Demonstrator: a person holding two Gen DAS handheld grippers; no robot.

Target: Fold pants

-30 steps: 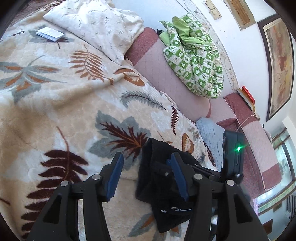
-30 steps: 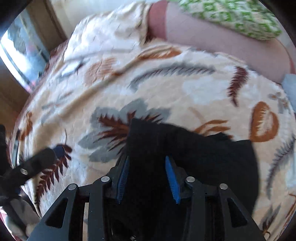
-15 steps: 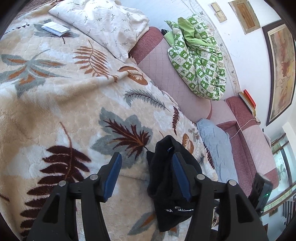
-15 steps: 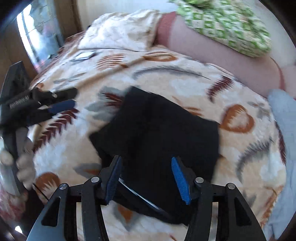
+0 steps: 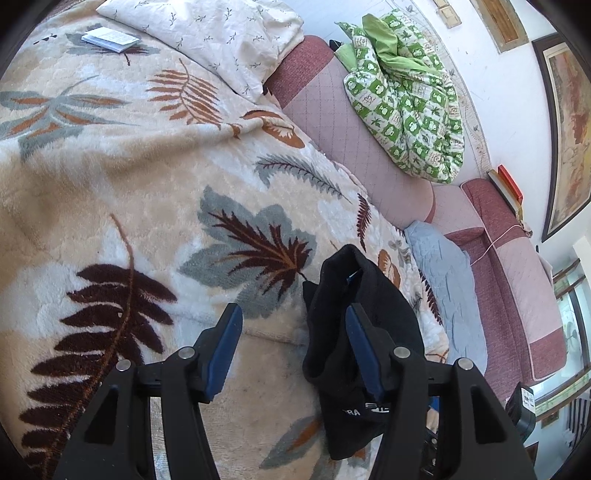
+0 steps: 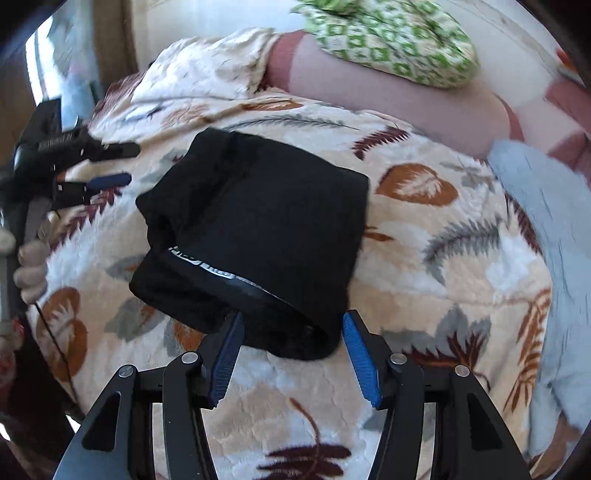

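The black pants lie folded into a compact bundle on the leaf-patterned blanket. In the left wrist view the pants sit just right of centre, partly behind the right finger. My left gripper is open and empty over the blanket, left of the bundle; it also shows at the left edge of the right wrist view. My right gripper is open and empty, drawn back just short of the bundle's near edge.
A white pillow and a small booklet lie at the bed's far end. A green checked quilt sits on the pink padded bench. A pale blue cloth lies at the bed's right edge.
My right gripper opened, let go of the pants and pulled back from them; the bundle now rests on the blanket. My left gripper stayed open and barely moved.
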